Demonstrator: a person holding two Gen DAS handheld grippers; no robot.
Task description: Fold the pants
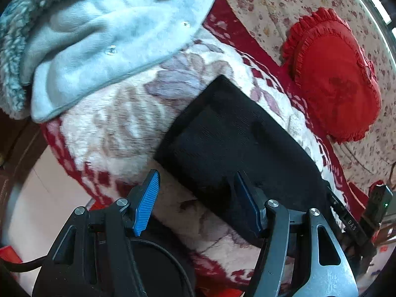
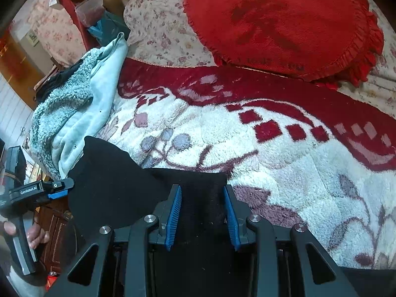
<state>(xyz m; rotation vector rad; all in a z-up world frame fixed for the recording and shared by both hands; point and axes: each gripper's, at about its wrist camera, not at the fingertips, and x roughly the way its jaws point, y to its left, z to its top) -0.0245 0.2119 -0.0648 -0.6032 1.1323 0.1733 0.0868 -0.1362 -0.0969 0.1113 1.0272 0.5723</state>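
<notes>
Light blue fleece garment (image 1: 99,42): heaped at the bed's left side, on the blanket (image 1: 118,128).
Left gripper (image 1: 198,200): jaws wide apart, holding nothing; the right finger lies over the pants.
Black pants (image 1: 230,138): folded on the blanket, near the bed's front edge.
Right gripper (image 2: 202,212): jaws apart, black cloth between them, not pinched.
Red heart cushion (image 2: 282,22): toward the bed's far right.

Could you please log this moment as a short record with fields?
surface: patterned blanket
pants: black, lying folded on the blanket
left gripper: open, one finger over the pants' edge
right gripper: open, pants between its fingers
nearby: blue fleece garment, red cushion
</notes>
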